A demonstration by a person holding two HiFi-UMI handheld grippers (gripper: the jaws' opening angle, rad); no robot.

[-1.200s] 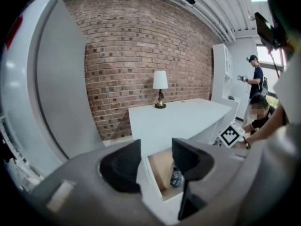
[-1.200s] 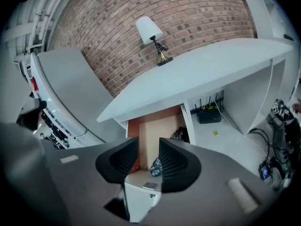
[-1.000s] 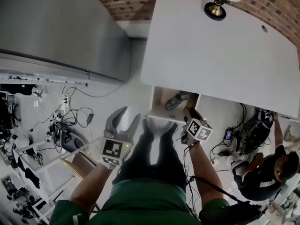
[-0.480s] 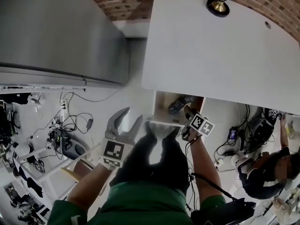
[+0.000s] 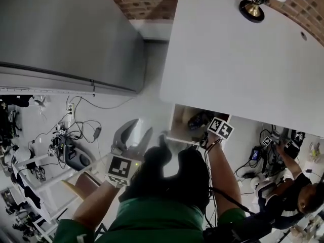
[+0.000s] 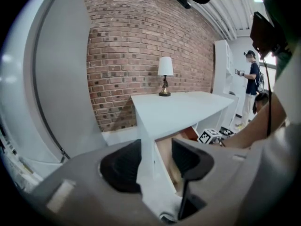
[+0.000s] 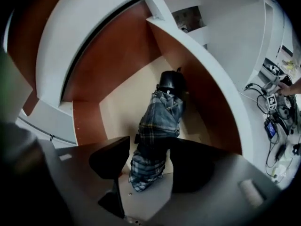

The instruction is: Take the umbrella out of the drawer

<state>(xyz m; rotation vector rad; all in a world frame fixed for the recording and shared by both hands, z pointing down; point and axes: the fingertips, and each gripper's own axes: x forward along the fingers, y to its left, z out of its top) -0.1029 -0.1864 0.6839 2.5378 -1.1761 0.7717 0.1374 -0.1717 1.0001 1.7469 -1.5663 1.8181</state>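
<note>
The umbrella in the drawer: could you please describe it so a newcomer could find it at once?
Start at the white desk with the lamp; below its top an open drawer shows brown walls. The umbrella lies folded on its pale floor: blue plaid cloth, black handle.

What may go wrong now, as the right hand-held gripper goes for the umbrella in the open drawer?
1. The right hand-held gripper, whose jaws have just been opening, has the soft plaid end of the umbrella between them, not yet pressed. Closing there may catch only cloth, which could slip.
2. The umbrella's far end lies close to the drawer wall, so a reach deeper might strike that wall.
</note>
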